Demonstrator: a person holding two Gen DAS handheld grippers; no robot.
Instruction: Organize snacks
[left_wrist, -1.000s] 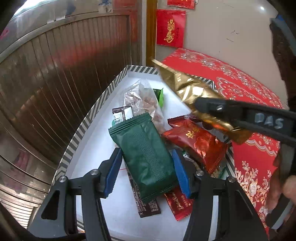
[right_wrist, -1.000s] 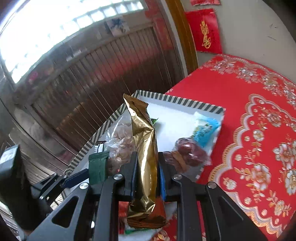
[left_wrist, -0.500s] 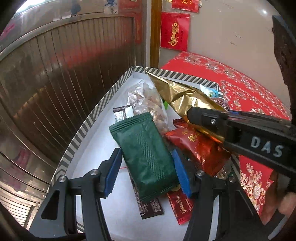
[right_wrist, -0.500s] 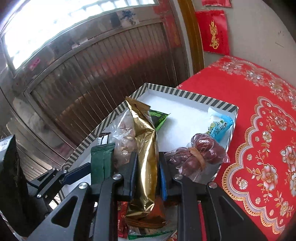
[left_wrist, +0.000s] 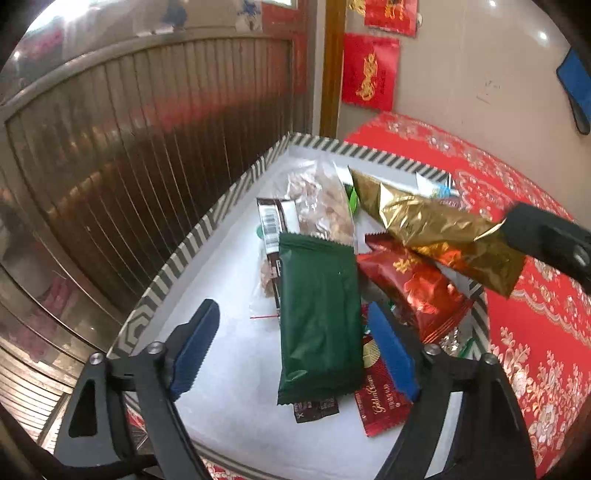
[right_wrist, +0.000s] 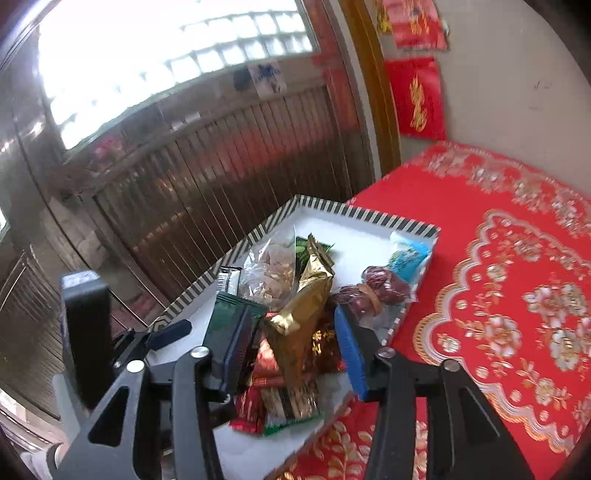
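Note:
A white tray with a striped rim (left_wrist: 207, 230) (right_wrist: 369, 214) holds several snack packets. A gold foil packet (left_wrist: 439, 230) (right_wrist: 301, 306) lies between my right gripper's (right_wrist: 295, 341) open jaws, resting on a red packet (left_wrist: 417, 284). My left gripper (left_wrist: 291, 350) is open; a dark green packet (left_wrist: 319, 317) (right_wrist: 225, 325) lies between its jaws, leaning against the right blue pad. A clear bag of nuts (left_wrist: 321, 206) (right_wrist: 273, 269) and a bag of red dates (right_wrist: 369, 291) lie further back.
A red floral tablecloth (right_wrist: 509, 295) (left_wrist: 535, 295) covers the table right of the tray. A brown slatted door (left_wrist: 147, 177) stands close behind the tray's left side. A blue packet (right_wrist: 408, 254) lies in the tray's far right corner. Red paper hangings (left_wrist: 369, 70) are on the wall.
My right gripper has opened and let go of the gold packet, which has dropped onto the pile in the tray. My left gripper has opened wider and moved slightly left.

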